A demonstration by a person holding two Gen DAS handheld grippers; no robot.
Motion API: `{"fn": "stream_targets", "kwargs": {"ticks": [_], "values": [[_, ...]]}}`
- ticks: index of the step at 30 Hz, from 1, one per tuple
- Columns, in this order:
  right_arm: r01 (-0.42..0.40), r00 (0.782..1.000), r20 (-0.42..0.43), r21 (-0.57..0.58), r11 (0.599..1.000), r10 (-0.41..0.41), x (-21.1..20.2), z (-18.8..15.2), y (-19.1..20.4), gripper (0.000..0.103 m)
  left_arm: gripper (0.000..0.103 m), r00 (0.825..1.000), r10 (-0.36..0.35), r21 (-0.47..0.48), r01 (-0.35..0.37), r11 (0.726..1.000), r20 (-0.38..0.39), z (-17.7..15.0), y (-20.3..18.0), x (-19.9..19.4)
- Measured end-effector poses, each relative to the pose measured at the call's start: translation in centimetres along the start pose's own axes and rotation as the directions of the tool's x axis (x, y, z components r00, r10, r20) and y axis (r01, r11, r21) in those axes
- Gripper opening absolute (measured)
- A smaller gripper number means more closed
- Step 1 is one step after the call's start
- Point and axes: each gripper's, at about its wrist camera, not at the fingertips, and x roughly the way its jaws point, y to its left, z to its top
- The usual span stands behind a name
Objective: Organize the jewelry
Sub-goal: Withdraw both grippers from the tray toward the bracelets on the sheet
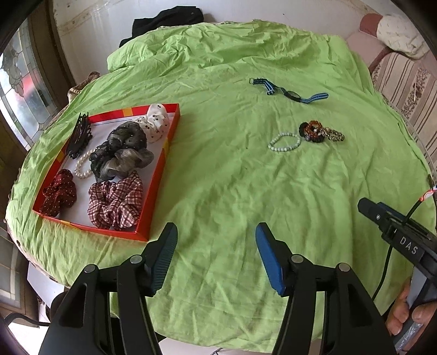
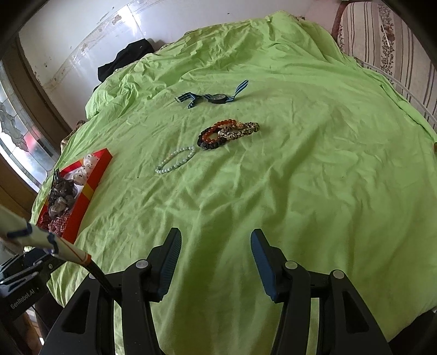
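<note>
A red box [image 1: 157,177] on the green cloth holds several scrunchies, a pearl bracelet [image 1: 83,163] and a black hair claw [image 1: 79,135]; it also shows at the left of the right wrist view [image 2: 94,180]. A pale bead bracelet [image 1: 284,142] [image 2: 176,159], a cluster of amber and black bead bracelets with a leopard scrunchie [image 1: 321,132] [image 2: 228,133], and a blue-strap watch [image 1: 291,94] [image 2: 218,98] lie loose on the cloth. My left gripper [image 1: 217,237] is open and empty near the box's front corner. My right gripper [image 2: 215,243] is open and empty, well short of the bracelets.
The round table is covered by a wrinkled green cloth [image 1: 232,191]. A black garment [image 1: 166,19] lies at the far edge by the wall. A striped sofa [image 1: 404,79] stands to the right. A window [image 1: 19,82] is at the left.
</note>
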Motion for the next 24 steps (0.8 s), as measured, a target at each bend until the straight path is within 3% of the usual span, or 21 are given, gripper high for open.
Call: {"fn": "stream_targets", "kwargs": {"ticks": [24], "values": [[0.042,0.999,0.029,0.033,0.999,-0.043,0.1,2.5,-4.2,0.06,0.06,0.998,-0.002,0.071,0.006,0.997,-0.068,1.5,-3.3,3.5]]}}
